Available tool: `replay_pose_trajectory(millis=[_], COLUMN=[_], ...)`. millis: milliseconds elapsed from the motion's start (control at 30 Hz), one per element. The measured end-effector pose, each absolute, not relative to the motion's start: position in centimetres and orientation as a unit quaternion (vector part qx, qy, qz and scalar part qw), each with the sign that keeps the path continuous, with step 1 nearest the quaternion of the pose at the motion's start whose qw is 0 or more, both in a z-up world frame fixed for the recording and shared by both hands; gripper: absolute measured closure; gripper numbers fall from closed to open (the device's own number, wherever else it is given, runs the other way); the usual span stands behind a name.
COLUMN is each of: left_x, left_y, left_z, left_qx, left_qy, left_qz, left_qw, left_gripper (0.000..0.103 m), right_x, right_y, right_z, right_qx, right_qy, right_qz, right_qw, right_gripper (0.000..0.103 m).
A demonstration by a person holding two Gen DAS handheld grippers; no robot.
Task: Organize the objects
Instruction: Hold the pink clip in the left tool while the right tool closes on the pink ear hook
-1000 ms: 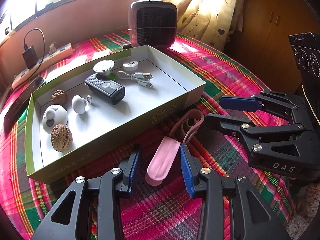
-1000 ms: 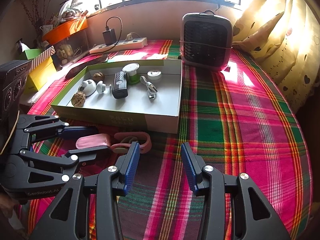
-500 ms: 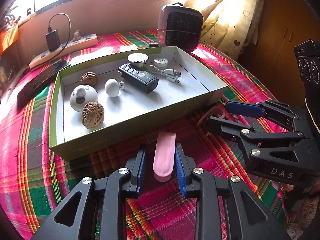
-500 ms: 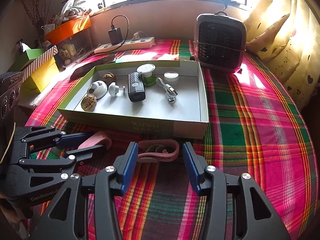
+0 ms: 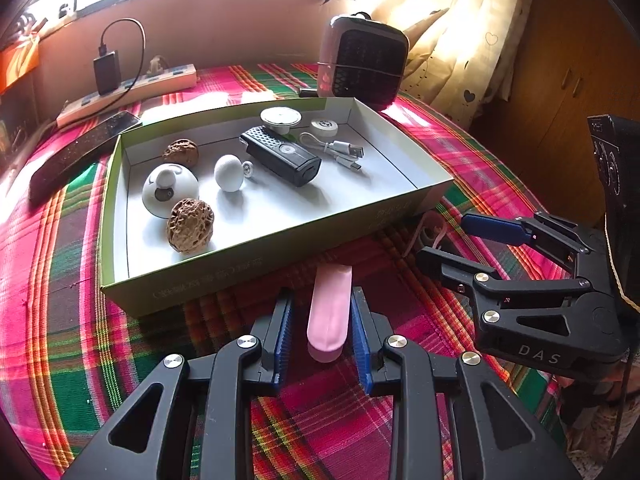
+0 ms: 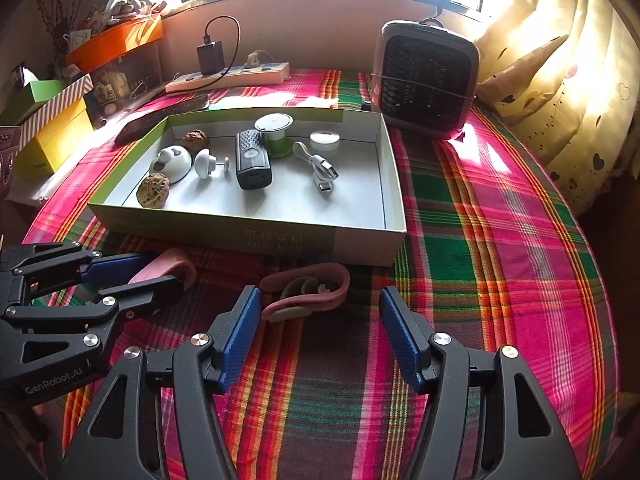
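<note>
My left gripper is shut on a flat pink case and holds it just in front of the box's near wall; the case also shows in the right wrist view. My right gripper is open around a pink curled band-like object lying on the plaid cloth in front of the box. The open white box holds two walnuts, a black device, a white cable and several small white items.
A small heater stands behind the box at the right. A power strip with a charger and a dark remote lie at the back left. Coloured boxes stand at the far left. Curtains hang at the right.
My left gripper closed on the pink case and lifted it away from the band. My right gripper moved left until the pink band lay between its open fingers.
</note>
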State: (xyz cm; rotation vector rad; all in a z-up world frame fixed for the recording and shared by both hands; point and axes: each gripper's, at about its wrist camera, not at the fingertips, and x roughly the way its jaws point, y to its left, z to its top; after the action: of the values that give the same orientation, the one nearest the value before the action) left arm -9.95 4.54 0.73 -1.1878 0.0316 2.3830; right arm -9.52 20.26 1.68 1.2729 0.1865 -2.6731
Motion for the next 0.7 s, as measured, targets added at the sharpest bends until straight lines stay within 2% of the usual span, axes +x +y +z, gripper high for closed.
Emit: replay_pose_trajectory(millis=[433, 700], left_x=[-9.9, -9.9], left_y=[4.6, 4.7], left_z=[0.7, 0.7], left_qx=[-0.434, -0.435], left_qy=[0.015, 0.017], left_qz=[0.87, 0.871], left_qw=[0.233, 0.226], left_gripper=[0.078, 0.077], right_x=[-8.7, -8.2], right_y=[22.9, 22.2], right_z=[1.3, 2.8], right_qx=[0.437, 0.405], right_qy=[0.054, 0.031], right_qz=[-0.896, -0.908], right_qw=[0.058, 0.104], right_gripper=[0.041, 0.041])
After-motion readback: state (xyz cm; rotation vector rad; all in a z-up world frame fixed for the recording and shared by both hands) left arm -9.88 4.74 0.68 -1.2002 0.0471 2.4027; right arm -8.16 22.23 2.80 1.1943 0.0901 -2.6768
